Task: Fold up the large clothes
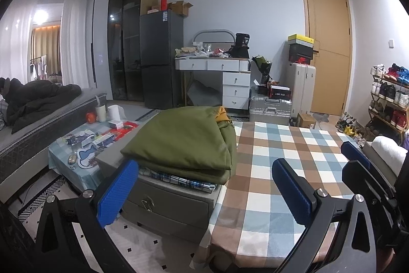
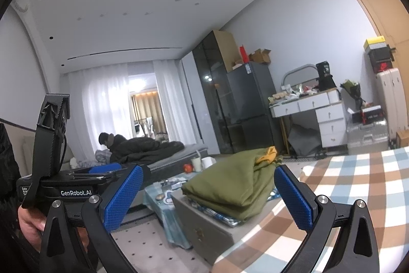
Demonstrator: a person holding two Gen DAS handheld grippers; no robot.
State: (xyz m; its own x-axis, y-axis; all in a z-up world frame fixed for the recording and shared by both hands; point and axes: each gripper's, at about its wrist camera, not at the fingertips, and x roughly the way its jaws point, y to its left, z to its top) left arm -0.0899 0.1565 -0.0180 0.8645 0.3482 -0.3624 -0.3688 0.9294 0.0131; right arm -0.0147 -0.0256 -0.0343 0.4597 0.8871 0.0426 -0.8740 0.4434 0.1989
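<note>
Hovering wide and empty, both tongs, left (image 1: 204, 191) and right (image 2: 208, 195), should reach the green garment (image 1: 184, 142) at eleven o'clock, pinching one layer.

Both wrist views face room from checkered table (image 1: 294, 157); share olive garment (image 1: 184, 140), fridge (image 2: 253, 96).

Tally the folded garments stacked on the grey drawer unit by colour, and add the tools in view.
Olive-green folded garment: 1
Blue-and-white plaid folded garment, under the green one: 1
Open tools, holding nothing: 2, left tool and right tool
Total: 4

Both garments rest on the grey drawer unit.
</note>
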